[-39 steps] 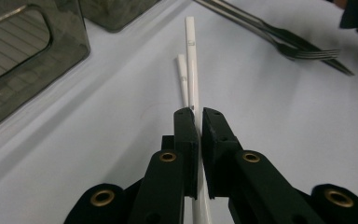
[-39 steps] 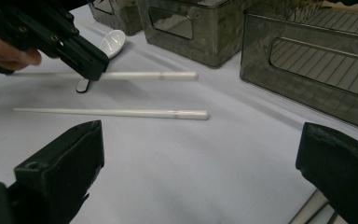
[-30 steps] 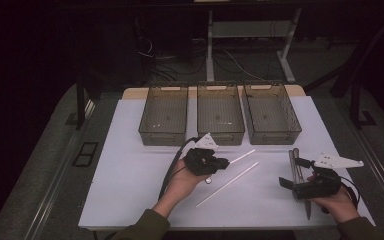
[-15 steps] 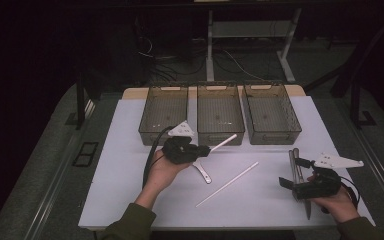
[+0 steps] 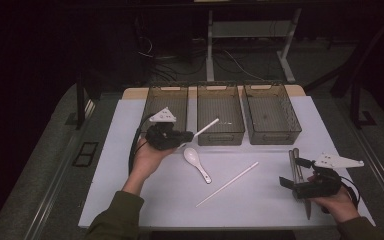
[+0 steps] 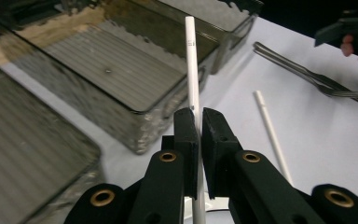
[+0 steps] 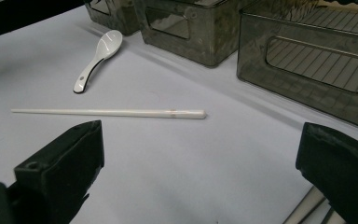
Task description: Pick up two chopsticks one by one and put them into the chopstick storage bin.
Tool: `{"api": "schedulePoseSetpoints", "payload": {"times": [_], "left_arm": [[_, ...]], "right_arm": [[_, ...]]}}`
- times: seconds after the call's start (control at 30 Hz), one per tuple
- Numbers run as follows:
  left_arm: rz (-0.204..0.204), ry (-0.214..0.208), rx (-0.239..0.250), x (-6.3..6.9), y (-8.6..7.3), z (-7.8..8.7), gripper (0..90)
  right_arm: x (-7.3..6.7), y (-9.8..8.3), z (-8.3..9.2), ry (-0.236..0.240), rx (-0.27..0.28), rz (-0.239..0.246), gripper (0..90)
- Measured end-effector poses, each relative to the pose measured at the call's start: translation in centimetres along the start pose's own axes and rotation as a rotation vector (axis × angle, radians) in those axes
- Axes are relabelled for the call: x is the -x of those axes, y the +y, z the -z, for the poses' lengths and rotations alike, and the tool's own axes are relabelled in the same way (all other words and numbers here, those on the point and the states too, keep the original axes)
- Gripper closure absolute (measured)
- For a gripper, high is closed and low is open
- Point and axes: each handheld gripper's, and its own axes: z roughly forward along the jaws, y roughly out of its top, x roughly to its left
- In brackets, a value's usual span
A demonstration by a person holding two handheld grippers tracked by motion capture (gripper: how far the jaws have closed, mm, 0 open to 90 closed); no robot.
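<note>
A slim white chopstick (image 6: 192, 70), clamped between the left gripper's (image 5: 182, 136) jaws, juts over the middle bin (image 5: 219, 112); a second ago it was low over the mat, nearer the spoon (image 5: 196, 161). The right gripper (image 5: 289, 182) rests with jaws wide apart.

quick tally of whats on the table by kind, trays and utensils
dark bins: 3, namely left bin, middle bin, right bin
white chopsticks: 2, namely held chopstick clamped in the left gripper, loose chopstick on the mat
white spoon: 1
metal forks: 2, side by side near the right gripper
total: 8
</note>
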Motion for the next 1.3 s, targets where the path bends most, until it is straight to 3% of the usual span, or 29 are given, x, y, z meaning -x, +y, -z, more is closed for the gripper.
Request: {"api": "schedulePoseSetpoints", "payload": {"times": [0.3,0.37,0.6,0.7,0.87,0.9,1.07,1.3], "left_arm": [[0.017,0.078,0.014,-2.8,1.5,1.2,84.3],[0.03,0.107,0.011,-4.0,2.1,1.5,84.3],[0.043,0.153,0.018,-6.4,3.4,1.5,84.3],[0.041,0.168,0.034,-7.3,3.7,1.1,84.3],[0.04,0.205,0.018,-9.3,3.8,-0.1,84.3],[0.051,0.205,0.024,-10.2,3.8,-0.5,84.3],[0.086,0.222,0.039,-12.0,3.5,-1.2,84.2],[0.107,0.25,0.004,-13.3,2.7,-2.2,84.2]], "right_arm": [[-0.1,0.0,0.0,-0.002,0.002,-0.002,0.9],[0.0,0.0,0.1,-0.002,0.003,0.001,0.9],[0.0,0.0,0.1,-0.002,0.002,-0.006,0.9],[0.0,-0.1,0.1,-0.004,0.004,-0.006,0.9],[0.1,-0.1,0.1,-0.005,0.004,-0.014,0.9],[0.1,-0.1,0.1,-0.005,0.004,-0.014,0.9],[0.2,-0.1,0.1,-0.004,0.004,-0.012,0.9],[0.3,-0.2,0.1,-0.004,0.005,-0.015,0.9]]}}
